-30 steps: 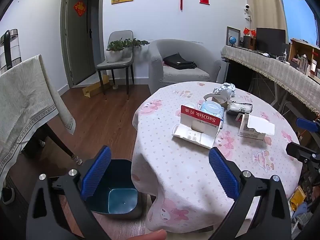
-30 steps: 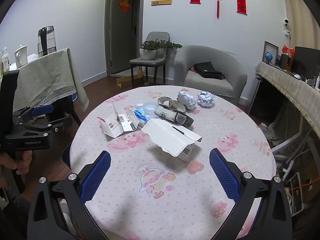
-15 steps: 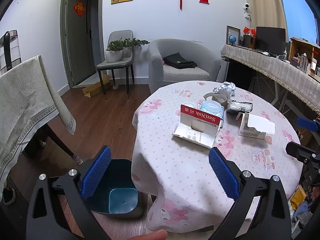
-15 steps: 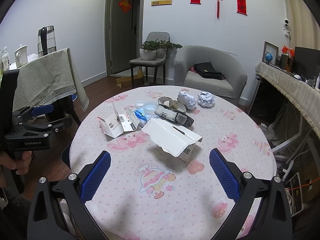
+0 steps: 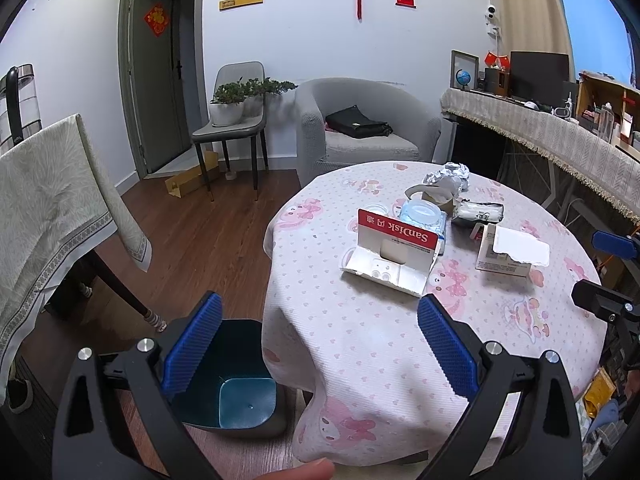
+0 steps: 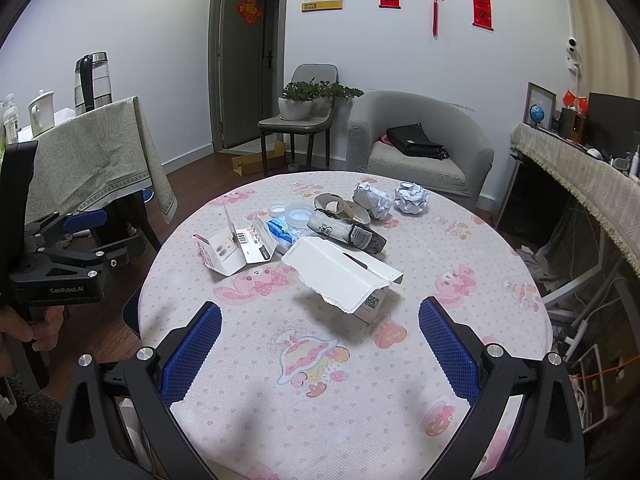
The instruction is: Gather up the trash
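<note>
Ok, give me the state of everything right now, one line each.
Left gripper: open, holding nothing.
Right gripper: open, holding nothing.
Trash bin: on the floor, looks empty.
SanDisk package: open, on the table.
White box: flap torn open.
Paper balls: crumpled, on the table.

Trash pile (image 6: 320, 236) mid-table (image 6: 460, 320); bin (image 5: 236, 392) on floor beside, left.

On my table (image 6: 460, 320) I count two crumpled paper balls (image 6: 411, 197), two opened cardboard boxes (image 6: 344, 280), one wipes pack (image 6: 282, 232), one dark wrapper (image 6: 352, 234) and, on the floor, one bin (image 5: 236, 384).
</note>
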A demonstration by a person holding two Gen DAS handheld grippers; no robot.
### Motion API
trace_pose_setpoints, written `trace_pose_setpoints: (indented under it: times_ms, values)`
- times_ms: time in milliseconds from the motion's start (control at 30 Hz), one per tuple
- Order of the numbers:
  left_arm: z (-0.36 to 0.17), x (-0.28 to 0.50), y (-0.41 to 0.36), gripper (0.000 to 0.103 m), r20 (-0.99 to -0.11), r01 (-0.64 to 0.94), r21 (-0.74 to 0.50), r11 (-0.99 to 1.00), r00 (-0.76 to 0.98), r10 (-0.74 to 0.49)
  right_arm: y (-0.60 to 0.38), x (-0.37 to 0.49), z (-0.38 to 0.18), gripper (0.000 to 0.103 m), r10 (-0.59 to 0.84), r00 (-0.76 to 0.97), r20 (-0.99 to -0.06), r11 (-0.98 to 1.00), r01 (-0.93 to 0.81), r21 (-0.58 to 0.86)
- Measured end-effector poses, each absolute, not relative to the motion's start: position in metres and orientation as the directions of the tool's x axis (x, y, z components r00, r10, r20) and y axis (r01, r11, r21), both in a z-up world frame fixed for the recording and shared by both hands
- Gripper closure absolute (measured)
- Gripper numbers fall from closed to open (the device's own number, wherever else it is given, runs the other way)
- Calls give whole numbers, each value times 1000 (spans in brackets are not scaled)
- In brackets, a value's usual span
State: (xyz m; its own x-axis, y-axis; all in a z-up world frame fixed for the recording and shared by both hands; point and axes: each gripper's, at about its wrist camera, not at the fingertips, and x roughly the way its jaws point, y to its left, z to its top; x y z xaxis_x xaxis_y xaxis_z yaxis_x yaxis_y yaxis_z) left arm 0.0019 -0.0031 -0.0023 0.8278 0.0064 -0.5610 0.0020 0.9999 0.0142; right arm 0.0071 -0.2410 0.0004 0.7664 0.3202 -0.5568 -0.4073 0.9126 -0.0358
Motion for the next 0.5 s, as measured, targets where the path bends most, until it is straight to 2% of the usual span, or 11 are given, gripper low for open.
trace_pose_setpoints:
  times_ms: [500]
  values:
    - [-3,3,-4,3,-562,2,14,1000,827,6,-245,8,1,3,322,766,-557,912,-408,-33]
